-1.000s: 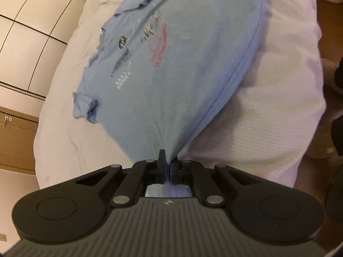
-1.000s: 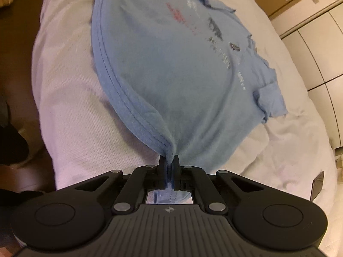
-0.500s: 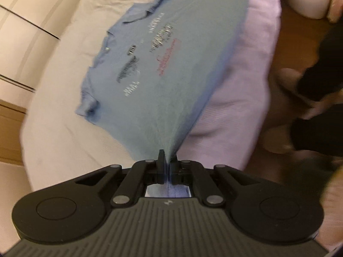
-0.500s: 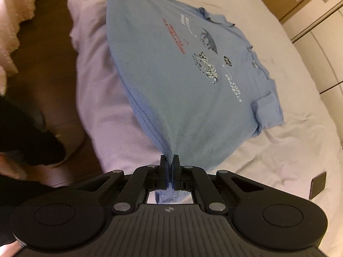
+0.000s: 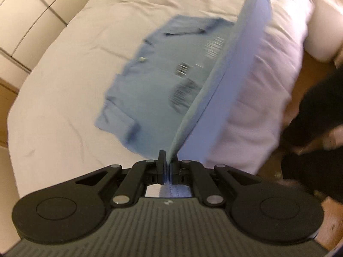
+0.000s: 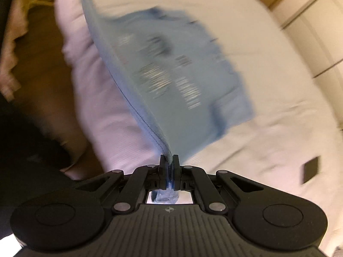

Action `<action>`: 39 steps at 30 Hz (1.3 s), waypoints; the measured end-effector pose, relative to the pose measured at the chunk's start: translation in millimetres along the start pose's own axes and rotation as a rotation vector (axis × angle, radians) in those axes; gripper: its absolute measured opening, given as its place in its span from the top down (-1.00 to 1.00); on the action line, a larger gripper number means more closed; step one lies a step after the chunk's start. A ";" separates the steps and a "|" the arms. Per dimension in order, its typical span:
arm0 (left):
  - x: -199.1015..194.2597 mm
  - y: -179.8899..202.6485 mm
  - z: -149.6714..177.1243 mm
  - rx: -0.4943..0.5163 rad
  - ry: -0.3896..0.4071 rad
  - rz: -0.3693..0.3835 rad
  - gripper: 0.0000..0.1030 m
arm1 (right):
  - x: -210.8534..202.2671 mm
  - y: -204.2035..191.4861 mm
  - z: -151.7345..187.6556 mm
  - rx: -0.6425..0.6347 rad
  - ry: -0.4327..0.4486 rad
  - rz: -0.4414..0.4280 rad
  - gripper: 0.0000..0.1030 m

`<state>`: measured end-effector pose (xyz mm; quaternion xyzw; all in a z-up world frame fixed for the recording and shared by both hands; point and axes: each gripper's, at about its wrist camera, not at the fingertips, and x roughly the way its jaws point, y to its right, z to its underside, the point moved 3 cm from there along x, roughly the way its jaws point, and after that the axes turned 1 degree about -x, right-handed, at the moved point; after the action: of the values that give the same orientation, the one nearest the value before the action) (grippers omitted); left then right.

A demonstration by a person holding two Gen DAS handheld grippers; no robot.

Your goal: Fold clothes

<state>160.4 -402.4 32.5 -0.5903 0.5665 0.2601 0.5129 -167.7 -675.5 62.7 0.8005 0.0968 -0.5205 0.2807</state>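
Shirt [image 5: 163,81] in light blue lies across the bed [image 5: 64,98], its collar end and a short sleeve flat on the white sheet, its hem end raised off the bed. The hem runs taut as a straight edge between the two tools. The left tool [image 5: 166,160] has its fingers pressed together on one hem corner, with a bit of blue cloth showing behind them. The right tool [image 6: 169,160] is likewise clamped on the other hem corner, and a bunch of cloth shows in the gap behind its fingers. In the right wrist view the lifted hem shows a dark stitched seam. Printed marks on the shirt's front are too blurred to read. The raised part hangs over the bed's near edge, where a pale pink cover [image 5: 263,98] drapes down toward a wooden floor [image 6: 42,68]. A small dark flat object [image 6: 310,169] lies on the sheet near the bed's right edge, well apart from the shirt. Pale cabinet doors [image 5: 25,17] stand beyond the bed's far side.
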 end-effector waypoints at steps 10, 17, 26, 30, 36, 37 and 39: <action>152.1 -146.4 -72.6 -0.203 -0.129 0.137 0.89 | 127.9 159.8 -57.0 0.045 0.015 -0.016 0.98; 231.8 -175.7 -63.0 -0.355 -0.201 0.162 0.60 | 241.3 214.4 -58.2 0.167 -0.024 -0.140 0.96; 206.5 -215.9 -13.0 -0.648 -0.112 0.139 0.46 | 285.8 275.1 -21.6 0.698 -0.023 -0.132 0.14; 197.7 -212.7 3.8 -0.680 -0.069 0.185 0.46 | 274.8 272.7 -13.4 0.748 -0.033 -0.147 0.12; 217.2 -217.4 0.9 -0.684 0.028 0.234 0.46 | 274.2 259.8 -9.6 0.844 -0.031 -0.163 0.11; 222.9 -220.0 -0.6 -0.687 0.043 0.242 0.47 | 274.2 257.6 -9.0 0.860 -0.031 -0.166 0.11; 230.3 -224.2 -3.5 -0.697 0.055 0.264 0.69 | 277.1 255.6 -8.0 0.895 -0.025 -0.170 0.11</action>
<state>420.5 -535.7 -101.2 -0.6581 0.5287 0.4852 0.2279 74.7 -919.7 -91.8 0.8258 -0.0757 -0.5422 -0.1357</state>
